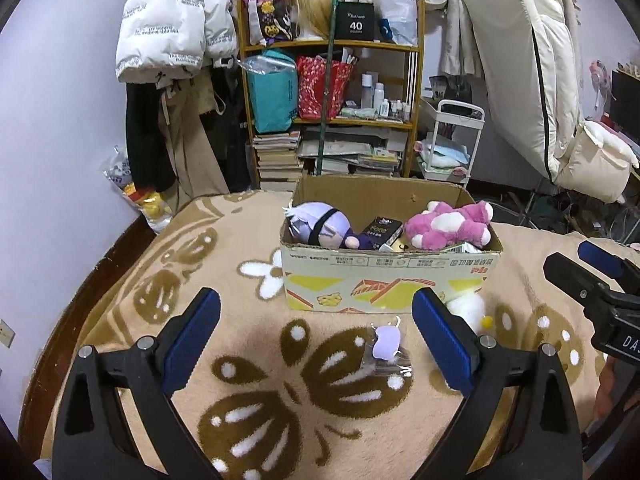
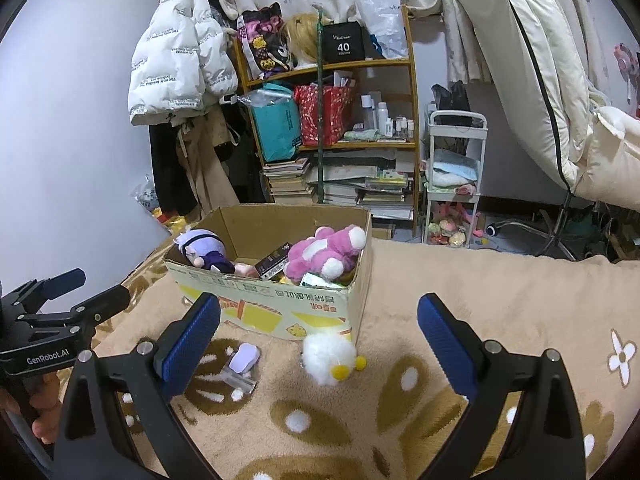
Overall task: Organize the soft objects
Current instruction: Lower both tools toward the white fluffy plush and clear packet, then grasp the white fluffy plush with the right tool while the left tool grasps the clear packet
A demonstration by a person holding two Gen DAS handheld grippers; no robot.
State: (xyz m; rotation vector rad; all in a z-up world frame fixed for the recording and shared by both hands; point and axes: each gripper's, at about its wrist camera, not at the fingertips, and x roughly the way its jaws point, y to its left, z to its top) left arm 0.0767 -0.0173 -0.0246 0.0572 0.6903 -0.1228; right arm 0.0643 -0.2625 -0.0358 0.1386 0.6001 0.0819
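A cardboard box (image 1: 384,280) (image 2: 280,308) stands on the beige patterned blanket. Inside lie a purple-haired plush doll (image 1: 320,226) (image 2: 206,252) and a pink and white plush (image 1: 450,224) (image 2: 324,254). A small lilac plush in a clear packet (image 1: 386,346) (image 2: 243,358) lies in front of the box. A white fluffy plush with yellow feet (image 2: 330,356) (image 1: 468,308) lies by the box corner. My left gripper (image 1: 316,340) is open and empty, above the lilac plush. My right gripper (image 2: 318,344) is open and empty, over the white plush.
The blanket (image 1: 280,380) covers a bed with a wooden edge (image 1: 80,300) at left. A cluttered shelf (image 1: 332,92) with bags and books, hanging coats (image 1: 176,40), a white cart (image 2: 454,176) and a leaning mattress (image 2: 532,60) stand behind. Dark small boxes (image 1: 384,230) lie inside the cardboard box.
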